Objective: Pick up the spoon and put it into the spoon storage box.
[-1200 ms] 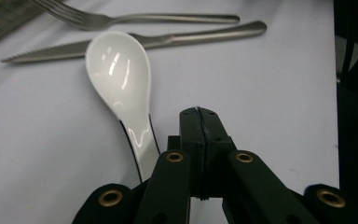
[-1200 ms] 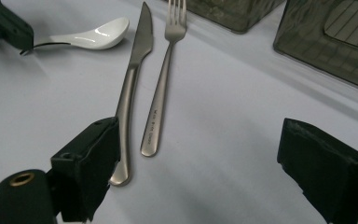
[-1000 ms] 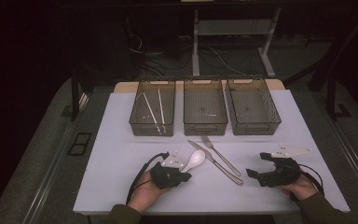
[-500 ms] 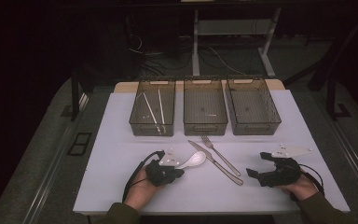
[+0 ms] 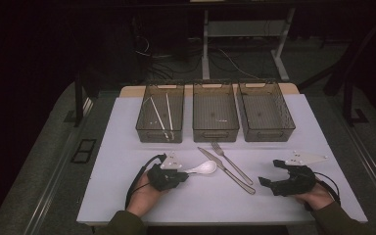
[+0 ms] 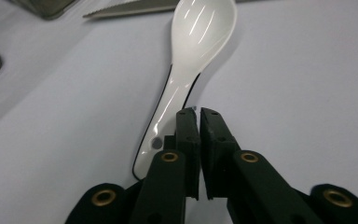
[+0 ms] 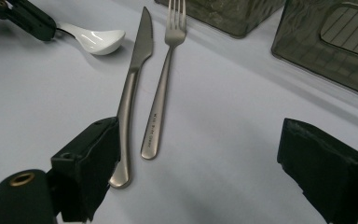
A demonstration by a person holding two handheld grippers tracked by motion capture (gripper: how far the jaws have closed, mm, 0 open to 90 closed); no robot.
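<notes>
A white ceramic spoon [image 5: 203,169] [image 6: 191,60] lies on the white table, bowl pointing right. My left gripper [image 5: 183,175] [image 6: 199,112] rests at its handle end. Its jaws have just been opening and stand a thin slit apart with nothing between them; the handle runs beside and under the left jaw. A steel knife [image 5: 227,171] [image 7: 133,88] and fork [image 5: 232,163] [image 7: 163,79] lie side by side in the middle. My right gripper [image 5: 269,172] [image 7: 191,163] stands wide open near the knife's handle end, holding nothing.
Three dark mesh bins stand in a row at the back: the left bin [image 5: 144,128] holds two white chopsticks [image 5: 159,115], then the middle bin [image 5: 215,132] and the right bin [image 5: 269,133]. A cable trails from each gripper. The table's front edge runs just behind both hands.
My left gripper has slipped slightly left along the spoon's handle. The spoon, knife, fork and right gripper have stayed put.
</notes>
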